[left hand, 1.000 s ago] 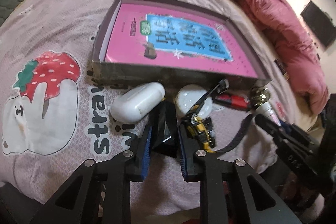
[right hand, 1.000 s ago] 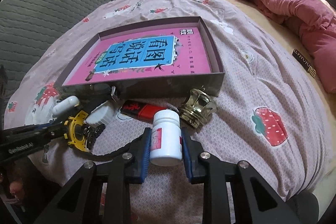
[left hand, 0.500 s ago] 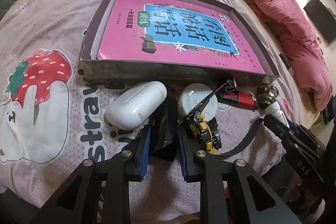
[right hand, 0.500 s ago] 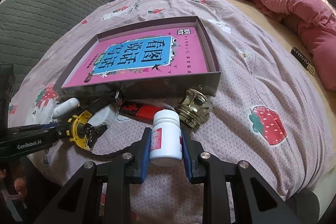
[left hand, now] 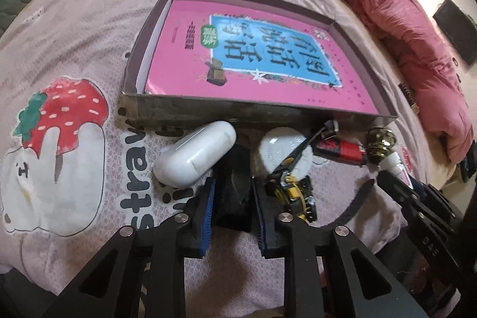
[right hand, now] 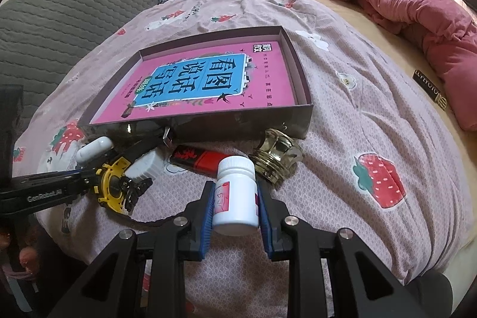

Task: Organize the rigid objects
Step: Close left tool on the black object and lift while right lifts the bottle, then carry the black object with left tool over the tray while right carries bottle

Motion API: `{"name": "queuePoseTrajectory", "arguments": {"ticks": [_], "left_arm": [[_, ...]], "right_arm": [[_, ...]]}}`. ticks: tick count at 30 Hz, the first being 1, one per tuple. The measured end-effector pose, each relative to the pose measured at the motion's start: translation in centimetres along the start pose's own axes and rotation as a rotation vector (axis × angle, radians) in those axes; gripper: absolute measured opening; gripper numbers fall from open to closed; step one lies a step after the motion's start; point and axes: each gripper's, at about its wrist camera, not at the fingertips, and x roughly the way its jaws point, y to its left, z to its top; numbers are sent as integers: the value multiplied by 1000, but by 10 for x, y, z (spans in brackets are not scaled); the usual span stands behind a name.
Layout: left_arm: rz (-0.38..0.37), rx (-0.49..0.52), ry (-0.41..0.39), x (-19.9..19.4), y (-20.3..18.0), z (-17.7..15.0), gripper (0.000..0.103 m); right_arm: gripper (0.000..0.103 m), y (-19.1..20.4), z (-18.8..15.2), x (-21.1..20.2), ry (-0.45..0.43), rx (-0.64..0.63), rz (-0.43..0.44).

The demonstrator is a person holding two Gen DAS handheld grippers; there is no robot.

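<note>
The bed, spread with a pale pink quilt printed with strawberries (right hand: 378, 178), carries everything here. On it, at twelve o'clock from both tools, lies the shallow grey cardboard box (left hand: 232, 113) with a pink and blue book (left hand: 256, 61) flat inside. A row of small things lies just outside its near wall.

In the right wrist view the right tool (right hand: 235, 210) is clenched on a white plastic pill bottle with a screw cap (right hand: 235, 192), upright between the blue pads. A brass-coloured knob (right hand: 275, 154) sits at one o'clock of it, a red and black tube (right hand: 202, 158) at eleven. In the left wrist view the left tool (left hand: 232, 198) grips a small black block-shaped object (left hand: 234, 184). A white oval case (left hand: 195, 157) touches it at ten o'clock, a round white lid (left hand: 283, 151) lies at one, and a yellow and black watch with its strap (left hand: 293, 192) lies at three.

Both pick-ups look done; I judge the next move is to lift each item over the box's near wall and set it down on the book, clearing the rim.

Compared with a second ago, both grips are unchanged, and the box sits slightly differently in each view.
</note>
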Motion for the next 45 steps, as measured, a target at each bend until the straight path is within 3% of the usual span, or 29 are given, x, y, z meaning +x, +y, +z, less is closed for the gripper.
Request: {"name": "queuePoseTrajectory", "arguments": {"ticks": [16,33,45], "left_arm": [[-112,-21,-124,-50,-10,0,22],[-65,8,-261,-74,-12,16,22],[-40,9,-302,-78,-13,31,22]], "right_arm": [[27,-1,8,-26,-112,5,72],[27,10,30,-60,-282,-86,60],[27,7,54,-65,-332,-85,40]]}}
